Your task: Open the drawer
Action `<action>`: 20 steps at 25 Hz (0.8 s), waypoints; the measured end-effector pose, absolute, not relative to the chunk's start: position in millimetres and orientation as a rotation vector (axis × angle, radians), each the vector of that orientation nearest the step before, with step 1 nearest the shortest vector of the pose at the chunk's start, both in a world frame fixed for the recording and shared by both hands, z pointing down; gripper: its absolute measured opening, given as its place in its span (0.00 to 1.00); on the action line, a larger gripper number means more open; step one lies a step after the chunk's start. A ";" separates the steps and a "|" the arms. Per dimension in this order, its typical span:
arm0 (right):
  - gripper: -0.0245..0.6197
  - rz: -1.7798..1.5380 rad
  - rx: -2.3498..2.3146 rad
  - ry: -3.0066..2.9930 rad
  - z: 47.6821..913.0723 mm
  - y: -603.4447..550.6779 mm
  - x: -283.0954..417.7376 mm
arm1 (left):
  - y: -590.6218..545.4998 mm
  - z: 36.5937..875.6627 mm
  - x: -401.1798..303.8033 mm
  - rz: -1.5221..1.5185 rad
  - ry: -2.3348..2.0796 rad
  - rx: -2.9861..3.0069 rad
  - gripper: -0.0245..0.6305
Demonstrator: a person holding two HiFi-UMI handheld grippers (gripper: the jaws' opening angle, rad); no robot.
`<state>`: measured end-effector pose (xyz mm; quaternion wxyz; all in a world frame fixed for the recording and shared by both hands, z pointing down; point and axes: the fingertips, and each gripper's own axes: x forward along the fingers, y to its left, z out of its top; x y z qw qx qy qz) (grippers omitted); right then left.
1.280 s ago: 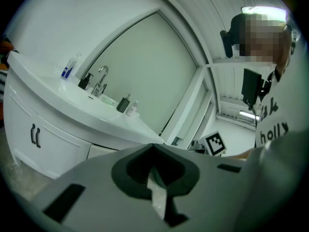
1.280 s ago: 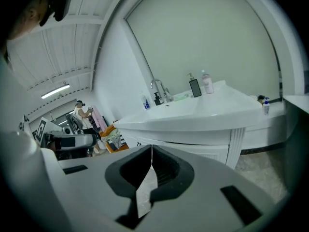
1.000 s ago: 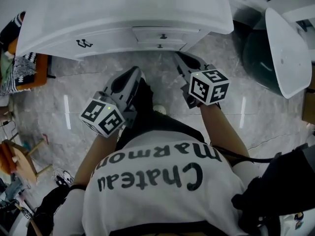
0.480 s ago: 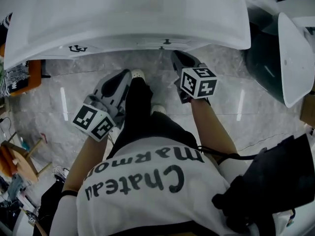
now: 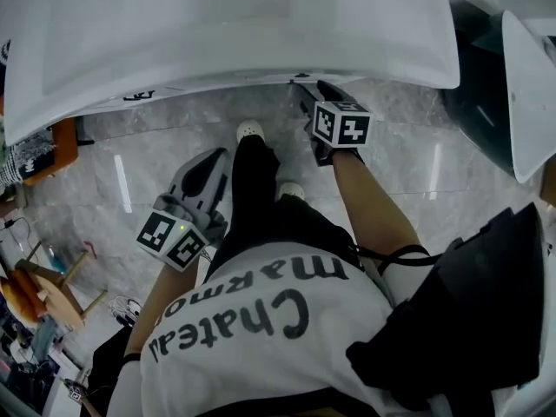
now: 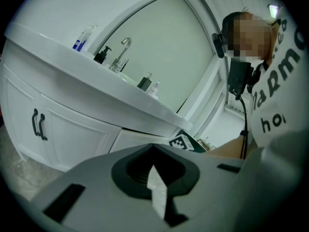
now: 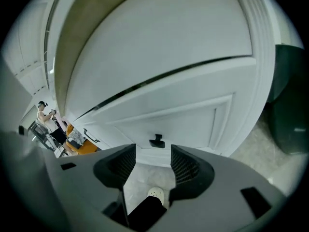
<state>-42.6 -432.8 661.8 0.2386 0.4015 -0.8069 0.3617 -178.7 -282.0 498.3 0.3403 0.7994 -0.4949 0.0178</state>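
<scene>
Right gripper (image 5: 311,98) has pushed up the frame since a second ago and now sits right under the front edge of the white vanity (image 5: 261,33). Its jaws have just been opening, and they stand wide apart with nothing between them. The left gripper (image 5: 208,168) hangs lower left over the grey marble floor (image 5: 156,146), jaws pressed together and empty. A white shoe (image 5: 249,132) pokes out between the two.

From the head view you can't really see the drawer, since the vanity top hides it. The right gripper view does show it: the drawer (image 7: 183,124) looks shut, with its small dark knob (image 7: 157,140) just past the open right gripper (image 7: 153,161), not touched. The left gripper view, past the closed left gripper (image 6: 155,170), shows the faucet (image 6: 123,52), a few bottles, a mirror and the cabinet door handles (image 6: 38,124) at left.
</scene>
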 end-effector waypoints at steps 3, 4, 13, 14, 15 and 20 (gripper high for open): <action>0.38 1.014 1.115 -2.154 681.1 -437.3 -41.6 | -274.7 505.2 -173.6 0.051 -1.247 2.064 0.04; 0.38 1.011 1.121 -2.137 685.7 -439.2 -41.1 | -272.1 507.2 -169.5 0.053 -1.227 2.060 0.04; 0.34 1.103 1.139 -2.061 696.0 -463.9 -51.4 | -258.1 512.0 -161.0 0.085 -1.182 2.049 0.04; 0.33 1.104 1.127 -2.062 696.0 -463.5 -53.7 | -259.6 512.0 -164.2 0.085 -1.192 2.045 0.04; 0.27 1.100 1.117 -2.069 695.7 -462.3 -55.5 | -261.2 512.0 -166.6 0.085 -1.202 2.043 0.04; 0.27 1.107 1.096 -2.073 695.7 -454.5 -56.4 | -265.7 512.7 -159.8 0.081 -1.211 2.041 0.04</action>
